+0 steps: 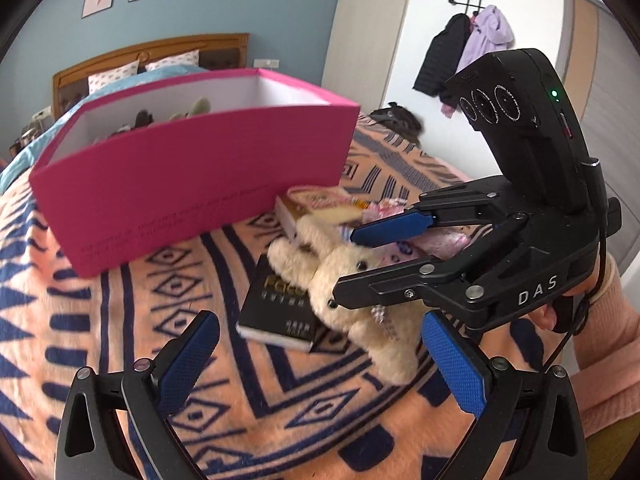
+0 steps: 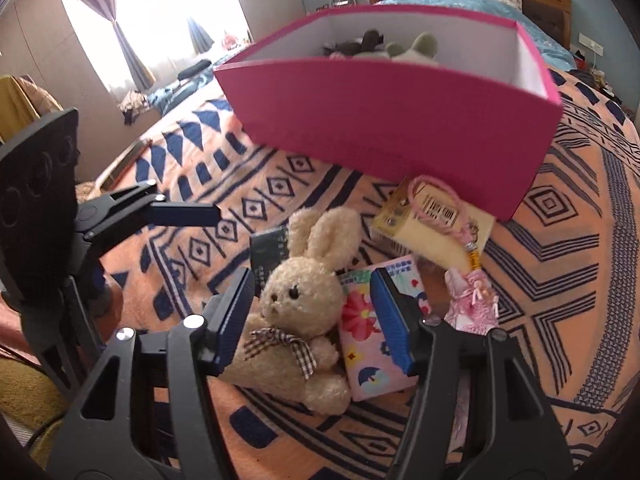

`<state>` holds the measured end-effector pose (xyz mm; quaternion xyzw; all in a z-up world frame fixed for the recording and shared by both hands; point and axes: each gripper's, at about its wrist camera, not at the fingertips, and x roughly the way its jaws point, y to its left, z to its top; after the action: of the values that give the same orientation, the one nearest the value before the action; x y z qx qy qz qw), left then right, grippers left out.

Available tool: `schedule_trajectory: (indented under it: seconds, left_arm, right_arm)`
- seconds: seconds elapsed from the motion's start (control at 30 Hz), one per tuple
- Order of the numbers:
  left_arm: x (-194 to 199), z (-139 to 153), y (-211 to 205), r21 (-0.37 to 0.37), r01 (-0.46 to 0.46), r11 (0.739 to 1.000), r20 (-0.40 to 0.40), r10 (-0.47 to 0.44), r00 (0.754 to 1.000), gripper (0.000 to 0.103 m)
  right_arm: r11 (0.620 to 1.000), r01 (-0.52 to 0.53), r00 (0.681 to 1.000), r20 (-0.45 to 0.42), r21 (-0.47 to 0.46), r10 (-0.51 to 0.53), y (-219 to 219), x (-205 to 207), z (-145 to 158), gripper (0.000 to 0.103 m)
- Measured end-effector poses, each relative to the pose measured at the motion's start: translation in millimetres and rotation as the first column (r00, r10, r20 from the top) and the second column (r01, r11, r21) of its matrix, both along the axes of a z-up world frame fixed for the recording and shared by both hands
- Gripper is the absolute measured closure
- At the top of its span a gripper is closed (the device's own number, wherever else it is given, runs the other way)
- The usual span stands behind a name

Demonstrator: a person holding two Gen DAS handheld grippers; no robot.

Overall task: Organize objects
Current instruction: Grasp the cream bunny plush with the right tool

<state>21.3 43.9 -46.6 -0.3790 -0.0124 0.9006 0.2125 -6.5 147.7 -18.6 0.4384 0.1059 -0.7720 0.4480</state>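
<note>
The pink box stands on the patterned blanket; just in front of it lies the plush rabbit among books. We judge the rabbit is next. Our right gripper straddles its head, jaws apart, not pressing; we should centre, then close gently. Our left gripper hangs wide open, empty.

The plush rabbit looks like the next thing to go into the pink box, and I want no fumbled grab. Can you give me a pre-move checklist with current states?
1. Right gripper jaws open: ok.
2. Plush rabbit sits between its fingers: ok.
3. Pads pressing on the rabbit: not ok, no clear contact yet.
4. Left gripper open, holding nothing: ok.
5. Pink box has free room: ok.
6. Rabbit free of the black book and floral book: cannot tell.
</note>
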Motion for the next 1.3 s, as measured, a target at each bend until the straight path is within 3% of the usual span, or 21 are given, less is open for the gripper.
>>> schedule_trajectory:
  seconds: [0.17,0.37,0.63,0.73,0.8,1.3]
  left_arm:
    - [-1,-3,-3,0.021,-0.01,1.0,0.02,0.01,1.0,0.004]
    - [-2,0,-1,0.037,0.001,0.999,0.023,-0.002,1.0,0.006]
    - [-10,9,4,0.124,0.063,0.99,0.034,-0.067,0.997,0.01]
    - [-14,15,1,0.166,0.083,0.983,0.039,-0.09,0.995,0.023]
    - [-16,18,0,0.186,0.089,0.979,0.046,-0.099,0.994,0.025]
    - [-43,53,-2,0.211,0.081,0.974,0.004,-0.084,0.996,0.063]
  right_arm:
    - [1.0,-0.025,1.0,0.009,-0.005,0.025,-2,0,-5,0.063]
    - [0.998,-0.014,1.0,0.026,-0.056,0.015,8,2,-1,0.065]
    - [0.983,0.024,0.999,0.04,-0.183,-0.017,22,2,24,0.065]
    - [0.977,0.037,0.999,0.026,-0.211,-0.033,25,1,34,0.065]
    - [0.972,0.045,0.999,0.027,-0.231,-0.04,25,-2,40,0.065]
    - [0.951,0.062,0.995,-0.05,-0.303,-0.081,19,-30,77,0.065]
